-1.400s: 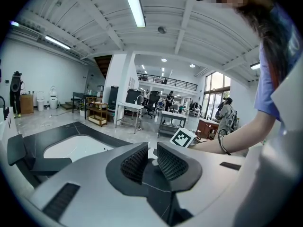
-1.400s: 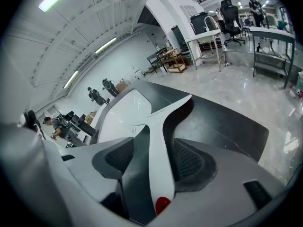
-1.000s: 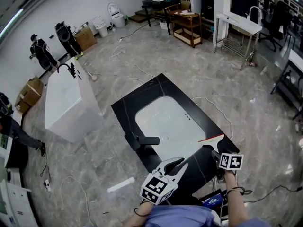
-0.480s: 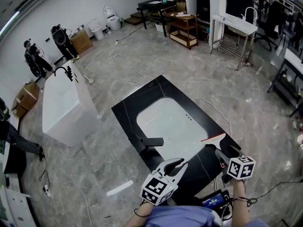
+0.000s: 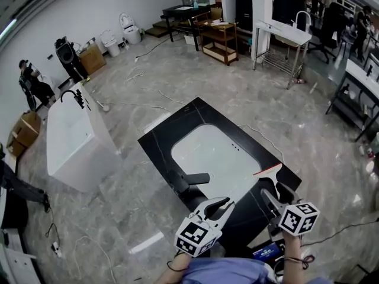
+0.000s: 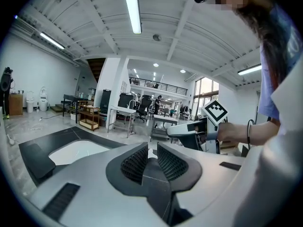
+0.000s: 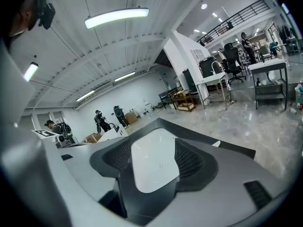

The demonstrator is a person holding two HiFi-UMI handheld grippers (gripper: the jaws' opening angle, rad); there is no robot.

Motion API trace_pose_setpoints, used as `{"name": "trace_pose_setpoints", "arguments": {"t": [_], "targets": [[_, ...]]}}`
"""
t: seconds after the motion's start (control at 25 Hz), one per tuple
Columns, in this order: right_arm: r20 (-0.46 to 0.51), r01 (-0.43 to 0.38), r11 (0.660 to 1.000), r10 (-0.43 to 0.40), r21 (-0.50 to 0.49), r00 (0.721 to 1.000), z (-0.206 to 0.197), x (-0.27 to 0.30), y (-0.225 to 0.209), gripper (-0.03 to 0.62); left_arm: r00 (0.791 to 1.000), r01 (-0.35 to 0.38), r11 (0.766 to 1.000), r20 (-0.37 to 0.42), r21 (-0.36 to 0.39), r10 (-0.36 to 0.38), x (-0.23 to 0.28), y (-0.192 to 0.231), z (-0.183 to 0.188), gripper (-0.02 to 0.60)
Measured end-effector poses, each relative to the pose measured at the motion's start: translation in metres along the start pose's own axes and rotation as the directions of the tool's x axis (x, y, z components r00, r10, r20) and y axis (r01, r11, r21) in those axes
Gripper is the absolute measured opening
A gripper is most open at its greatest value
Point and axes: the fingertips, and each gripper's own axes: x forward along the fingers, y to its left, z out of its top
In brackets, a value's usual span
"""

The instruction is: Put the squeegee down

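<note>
The squeegee (image 5: 267, 170), white with a red edge, lies flat on the black countertop (image 5: 177, 120) at the near right rim of the white sink basin (image 5: 216, 155). My right gripper (image 5: 275, 193) hovers just behind it, nearer to me, and is open with nothing between its jaws (image 7: 154, 162); the basin shows through the gap. Over the counter's near edge my left gripper (image 5: 220, 203) is held empty, and in the left gripper view its pads (image 6: 137, 162) stand almost together. A white sliver (image 7: 216, 144) past the right jaw may be the squeegee.
A black faucet (image 5: 188, 179) stands on the counter's near left side. A white bathtub (image 5: 74, 138) sits to the left on the marble floor, with cables trailing around. Shelves and tables (image 5: 278, 37) line the far side. A phone or tablet (image 5: 266, 252) lies by my right arm.
My right gripper has drawn back from the squeegee towards me and a little to the right. The squeegee stays on the counter. The left gripper has hardly moved.
</note>
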Motion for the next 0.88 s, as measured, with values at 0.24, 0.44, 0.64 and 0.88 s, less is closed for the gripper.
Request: {"name": "trace_pose_setpoints", "arguments": {"t": [0.24,0.44,0.64,0.88], "targets": [[0.016,-0.003,1.000,0.003,0.031,1.000,-0.021,0.003,0.050,0.288,0.999,0.053,0.998,0.007,0.017,-0.053,-0.026,0.005,-0.005,0.057],[0.026,0.021,0.998,-0.022,0.062,0.999,-0.048,0.006,0.088,0.239,0.994,0.108,0.994,-0.002,0.036,-0.108,-0.058,0.011,-0.013,0.057],[0.043,0.077,0.993,-0.081,0.092,0.996,-0.078,0.000,0.120,0.198,0.986,0.166,0.985,-0.008,0.045,-0.166,-0.089,0.016,-0.024,0.057],[0.045,0.160,0.982,-0.165,0.102,0.985,-0.107,-0.012,0.144,0.129,0.973,0.230,0.973,-0.002,0.027,-0.230,-0.106,0.020,-0.034,0.057]]}}
